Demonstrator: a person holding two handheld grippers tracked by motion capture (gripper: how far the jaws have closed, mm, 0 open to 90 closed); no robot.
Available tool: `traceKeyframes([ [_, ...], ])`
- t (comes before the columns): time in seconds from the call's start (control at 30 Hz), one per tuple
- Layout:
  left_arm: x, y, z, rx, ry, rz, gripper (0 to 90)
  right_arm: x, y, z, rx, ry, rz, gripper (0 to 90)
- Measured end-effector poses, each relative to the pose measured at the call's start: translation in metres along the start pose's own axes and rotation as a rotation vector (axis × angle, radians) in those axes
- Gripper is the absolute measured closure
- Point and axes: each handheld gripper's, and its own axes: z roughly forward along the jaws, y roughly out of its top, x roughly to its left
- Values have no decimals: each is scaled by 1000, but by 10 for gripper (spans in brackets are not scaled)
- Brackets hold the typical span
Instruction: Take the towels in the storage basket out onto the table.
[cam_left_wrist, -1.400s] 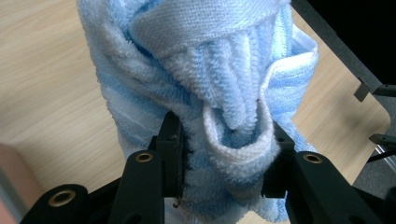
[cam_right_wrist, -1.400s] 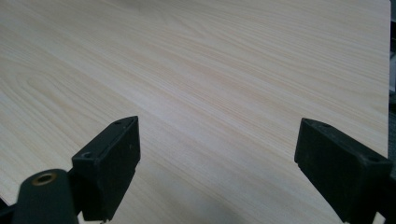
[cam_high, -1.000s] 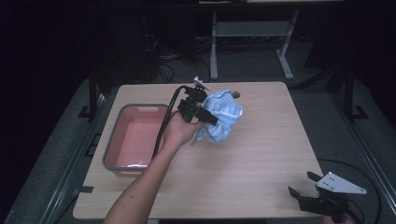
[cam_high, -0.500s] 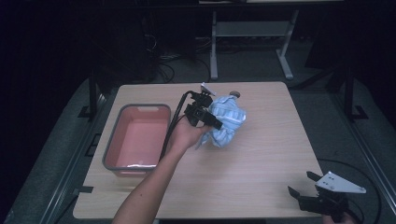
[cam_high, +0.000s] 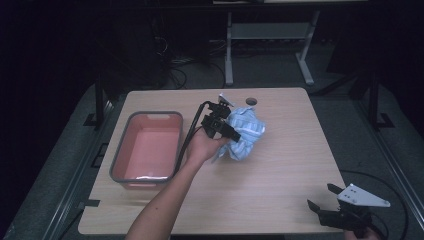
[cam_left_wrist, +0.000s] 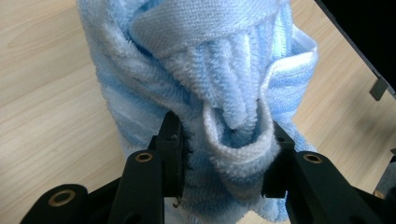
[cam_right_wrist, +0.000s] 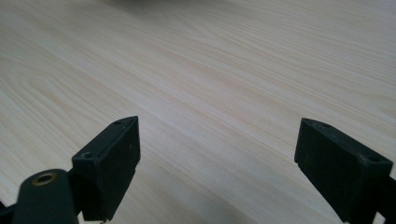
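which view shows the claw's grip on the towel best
The left gripper view: the left claw pinches a fold of the towel up close. The high view shows the towel small, bunched beside the bin.

One wooden worktop (cam_high: 280, 185) carries one light blue striped towel (cam_high: 246, 132) near its centre and one grey-rimmed pink tub (cam_high: 147, 147) at nine o'clock. Two black tools: one (cam_high: 231, 134) at the towel, one (cam_high: 320, 199) at five o'clock.
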Motion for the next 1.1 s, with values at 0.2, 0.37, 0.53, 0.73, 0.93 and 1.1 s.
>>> traceKeyframes([
  [0.2, -1, -1, 9, 0, -6, -10, 598, 0, 0, 1, 2, 2, 1, 137],
  [0.37, 1, -4, 18, 1, -12, -25, 597, 0, 0, 0, -1, 0, 2, 137],
  [0.53, 3, -7, 27, 2, -16, -46, 594, -1, 0, 1, 0, 0, -3, 137],
  [0.73, 7, -10, 33, 9, -16, -61, 592, -1, 0, 1, 2, -1, -2, 137],
  [0.93, 11, -15, 41, 21, -11, -63, 590, 0, 0, 2, 5, -1, -1, 137],
  [1.1, 12, -16, 45, 17, -11, -72, 587, 0, 0, 2, 5, 0, 0, 137],
])
